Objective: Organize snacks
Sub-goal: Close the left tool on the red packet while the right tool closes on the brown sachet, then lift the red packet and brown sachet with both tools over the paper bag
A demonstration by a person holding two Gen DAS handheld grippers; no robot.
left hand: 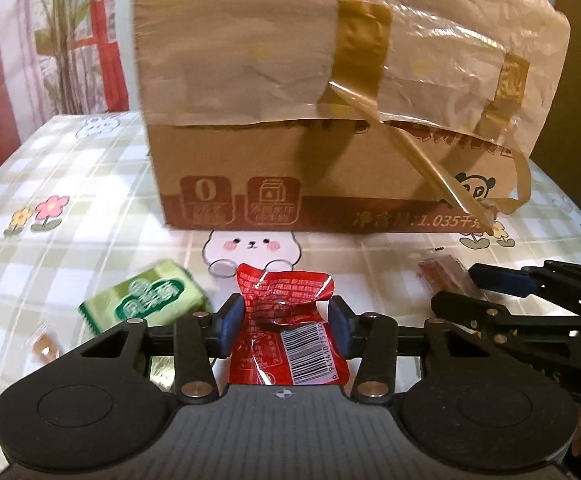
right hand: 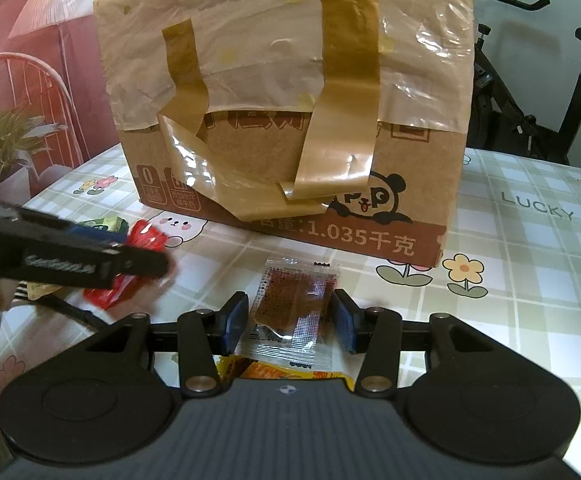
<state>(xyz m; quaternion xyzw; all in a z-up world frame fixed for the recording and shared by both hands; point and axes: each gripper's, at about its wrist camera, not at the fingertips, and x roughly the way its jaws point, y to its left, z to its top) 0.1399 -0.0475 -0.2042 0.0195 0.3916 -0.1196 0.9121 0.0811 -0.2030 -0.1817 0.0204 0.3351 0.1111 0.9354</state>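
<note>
1. Left wrist view: we see our left gripper (left hand: 286, 326) with its blue pads on both sides of a crinkled red foil snack packet (left hand: 286, 320); the left pad touches it, but a sliver of gap shows at the right pad, so we cannot tell whether it is clamped.
2. A green wrapped snack (left hand: 150, 300) lies just left on the checked tablecloth (left hand: 70, 168); a taped cardboard box (left hand: 330, 120) stands far behind.
3. Right wrist view: our right gripper (right hand: 290, 320) has a clear sachet of brown snack (right hand: 294, 300) between its pads, both pads against its edges, grasping it near the box (right hand: 290, 100).
4. A yellow packet (right hand: 282, 370) lies beneath.
</note>
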